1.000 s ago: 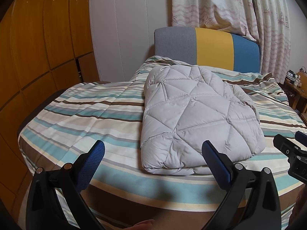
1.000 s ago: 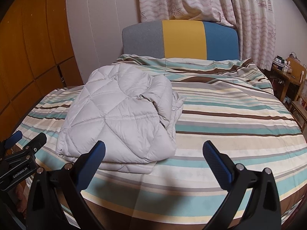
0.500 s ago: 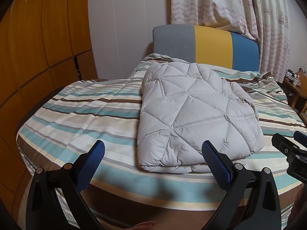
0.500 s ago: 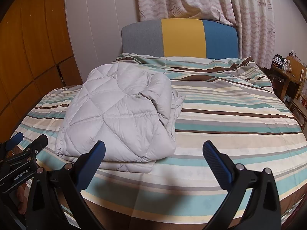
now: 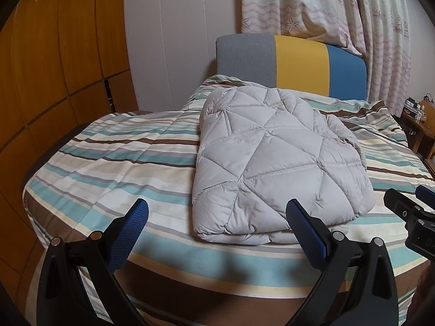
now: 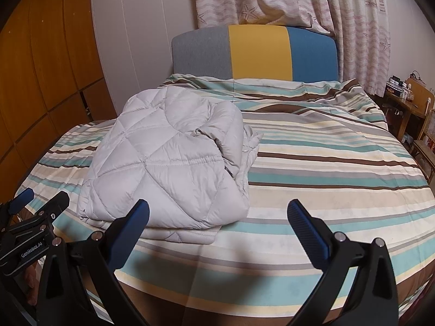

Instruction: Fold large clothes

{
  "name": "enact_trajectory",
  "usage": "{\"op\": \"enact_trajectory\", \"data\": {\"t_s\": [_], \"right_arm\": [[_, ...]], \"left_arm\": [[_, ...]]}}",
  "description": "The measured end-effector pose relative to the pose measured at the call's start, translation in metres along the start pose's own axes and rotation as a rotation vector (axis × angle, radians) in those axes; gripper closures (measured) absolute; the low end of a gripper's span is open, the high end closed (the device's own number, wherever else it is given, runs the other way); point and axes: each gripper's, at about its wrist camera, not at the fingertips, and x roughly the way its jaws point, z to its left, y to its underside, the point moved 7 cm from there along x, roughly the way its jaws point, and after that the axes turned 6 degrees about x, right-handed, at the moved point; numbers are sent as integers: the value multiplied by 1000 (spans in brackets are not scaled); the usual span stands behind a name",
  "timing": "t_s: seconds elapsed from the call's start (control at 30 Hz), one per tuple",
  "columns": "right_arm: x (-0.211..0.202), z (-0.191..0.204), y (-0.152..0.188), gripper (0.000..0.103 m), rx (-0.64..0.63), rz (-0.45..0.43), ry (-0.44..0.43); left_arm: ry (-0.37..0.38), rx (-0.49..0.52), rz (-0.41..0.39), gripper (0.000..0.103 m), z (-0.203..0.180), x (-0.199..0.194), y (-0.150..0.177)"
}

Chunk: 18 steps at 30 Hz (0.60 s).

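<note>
From the left wrist, the left claw (image 5: 217, 212) hangs wide open and empty at the bed's (image 5: 108, 163) near edge, with the folded grey quilted jacket (image 5: 274, 168) lying on the bed just beyond its right finger. From the right wrist, the right claw (image 6: 217, 212) likewise gapes empty, the jacket (image 6: 174, 163) lying on the bed beyond its left finger.

Pale grey quilted jacket (image 5: 274, 168); teal, brown, cream striped bedspread (image 5: 130, 163).

One folded jacket (image 5: 274, 174), one bed (image 5: 114, 168), two tongs (image 5: 217, 212), perhaps one curtain (image 5: 326, 8).
</note>
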Motion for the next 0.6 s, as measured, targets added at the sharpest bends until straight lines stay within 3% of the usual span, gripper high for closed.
{"op": "enact_trajectory", "data": {"t_s": [0.33, 0.6], "right_arm": [[3, -5, 1, 2, 10, 8, 5], [15, -10, 3, 2, 28, 36, 11]], "left_arm": [[23, -14, 21, 3, -5, 3, 2], [7, 43, 37, 3, -15, 13, 4]]}}
